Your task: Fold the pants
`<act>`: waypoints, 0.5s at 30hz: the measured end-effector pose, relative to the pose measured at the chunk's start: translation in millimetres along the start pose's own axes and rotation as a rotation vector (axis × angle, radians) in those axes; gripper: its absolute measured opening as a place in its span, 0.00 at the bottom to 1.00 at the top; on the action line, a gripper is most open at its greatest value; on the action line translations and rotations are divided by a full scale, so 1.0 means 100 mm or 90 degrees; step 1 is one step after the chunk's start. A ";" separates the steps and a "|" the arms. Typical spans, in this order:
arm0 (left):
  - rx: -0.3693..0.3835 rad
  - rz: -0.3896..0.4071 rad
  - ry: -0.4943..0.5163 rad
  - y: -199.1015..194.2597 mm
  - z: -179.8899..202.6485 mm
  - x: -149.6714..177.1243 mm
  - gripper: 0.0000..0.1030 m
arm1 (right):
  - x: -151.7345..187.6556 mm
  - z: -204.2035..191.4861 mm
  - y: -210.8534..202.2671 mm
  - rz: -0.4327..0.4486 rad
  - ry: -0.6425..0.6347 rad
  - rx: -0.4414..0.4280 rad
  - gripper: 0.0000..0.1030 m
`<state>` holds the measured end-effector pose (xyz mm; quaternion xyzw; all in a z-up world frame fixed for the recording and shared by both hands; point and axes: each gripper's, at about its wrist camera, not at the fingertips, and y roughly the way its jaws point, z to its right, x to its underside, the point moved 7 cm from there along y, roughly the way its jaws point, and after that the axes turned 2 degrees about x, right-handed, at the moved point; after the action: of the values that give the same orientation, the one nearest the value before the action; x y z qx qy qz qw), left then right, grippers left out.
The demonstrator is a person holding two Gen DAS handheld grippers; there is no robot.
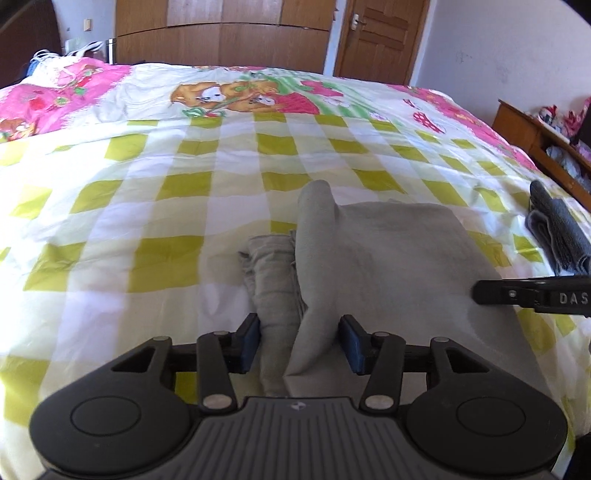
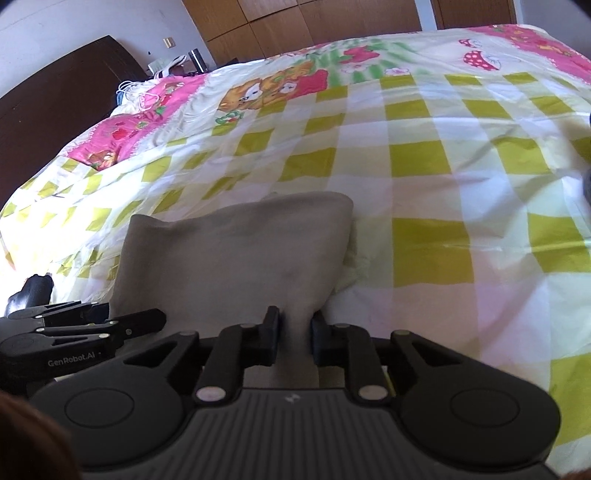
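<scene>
The beige pants [image 1: 388, 254] lie partly folded on the bed in front of me, on the checked quilt [image 1: 177, 184] of green, white and cream squares. On their left side, in my left wrist view, a fold stands up in a ridge, with a bunched, wrinkled part just beside it. That ridge runs down between the fingers of my left gripper [image 1: 300, 343]; its blue pads [image 1: 250, 341] stand apart on either side of the cloth, and I cannot tell whether they press it. My right gripper [image 2: 293, 334] has its jaws drawn close together, pinching a narrow gather of the pants [image 2: 236, 258] at their near edge; from there the cloth spreads out flat and wide. Each gripper shows at the edge of the other's view, close alongside. A folded dark grey garment [image 1: 557, 232] lies on the quilt to the right, apart from the pants. Beyond the bed stand a wooden wardrobe [image 1: 225, 33] and a wooden door [image 1: 380, 37].
</scene>
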<state>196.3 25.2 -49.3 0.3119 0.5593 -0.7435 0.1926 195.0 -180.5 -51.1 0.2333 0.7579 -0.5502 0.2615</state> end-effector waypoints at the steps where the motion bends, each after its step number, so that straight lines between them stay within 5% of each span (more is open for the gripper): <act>1: -0.009 0.016 -0.003 -0.08 -0.02 -0.02 0.59 | 0.01 0.00 -0.09 0.018 -0.015 0.023 0.21; 4: -0.040 0.070 0.006 -0.26 -0.02 -0.18 0.59 | 0.00 -0.08 -0.31 0.077 -0.053 0.058 0.21; 8: -0.090 0.103 0.023 -0.14 0.04 -0.41 0.59 | -0.10 -0.37 -0.17 0.068 -0.073 -0.003 0.21; 15: -0.162 0.025 0.019 0.18 -0.17 -0.24 0.62 | 0.18 -0.73 0.12 -0.012 -0.120 -0.050 0.18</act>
<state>229.3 34.7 -49.3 0.3071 0.6455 -0.6579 0.2371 179.3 -106.3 -52.8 0.1633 0.7533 -0.5417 0.3354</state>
